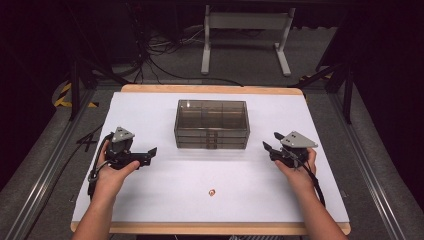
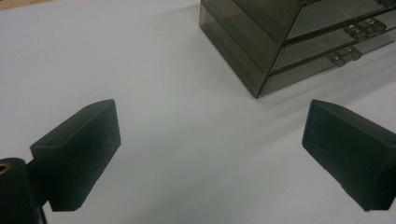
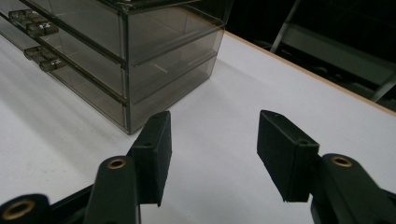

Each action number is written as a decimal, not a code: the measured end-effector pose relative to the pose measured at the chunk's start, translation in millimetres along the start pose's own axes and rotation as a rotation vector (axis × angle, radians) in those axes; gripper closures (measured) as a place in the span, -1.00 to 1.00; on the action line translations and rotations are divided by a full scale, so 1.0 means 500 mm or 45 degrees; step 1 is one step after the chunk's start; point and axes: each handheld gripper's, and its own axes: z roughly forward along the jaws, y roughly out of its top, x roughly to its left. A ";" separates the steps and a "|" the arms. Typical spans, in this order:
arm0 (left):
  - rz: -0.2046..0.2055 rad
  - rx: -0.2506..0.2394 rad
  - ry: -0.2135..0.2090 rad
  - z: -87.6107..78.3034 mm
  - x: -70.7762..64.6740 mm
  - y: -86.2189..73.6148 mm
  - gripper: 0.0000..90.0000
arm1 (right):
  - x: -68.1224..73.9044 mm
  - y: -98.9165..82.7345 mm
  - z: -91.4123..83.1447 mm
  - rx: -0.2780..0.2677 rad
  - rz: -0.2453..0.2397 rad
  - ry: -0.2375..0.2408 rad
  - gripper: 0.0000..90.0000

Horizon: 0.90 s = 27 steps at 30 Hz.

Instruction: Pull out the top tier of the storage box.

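Observation:
A smoky clear drawer box [image 1: 211, 124] with stacked drawers stands at the middle of the white table [image 1: 165, 190]. In front of it, near the front edge, lies a small copper-coloured thing [image 1: 212, 192]. My left gripper [image 1: 150, 155] rests in a hand left of the box, jaws pointing right. Its jaws [image 2: 210, 140] are open over bare table, with the box's corner [image 2: 261, 51] ahead. Right of the box, my right gripper [image 1: 271, 143] points left. That gripper [image 3: 215, 149] is open with nothing between its jaws, and the box's end [image 3: 173, 51] lies just beyond.
The table has a wooden rim [image 1: 210, 89] at the back and front. Beyond it stand a white metal frame [image 1: 245, 30] and floor cables [image 1: 155, 55]. Yellow-black tape [image 1: 64, 95] marks the floor at the left.

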 end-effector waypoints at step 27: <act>-0.014 0.024 -0.009 0.023 -0.001 0.012 -0.88 | 0.076 -0.011 -0.003 0.050 -0.423 -0.198 0.04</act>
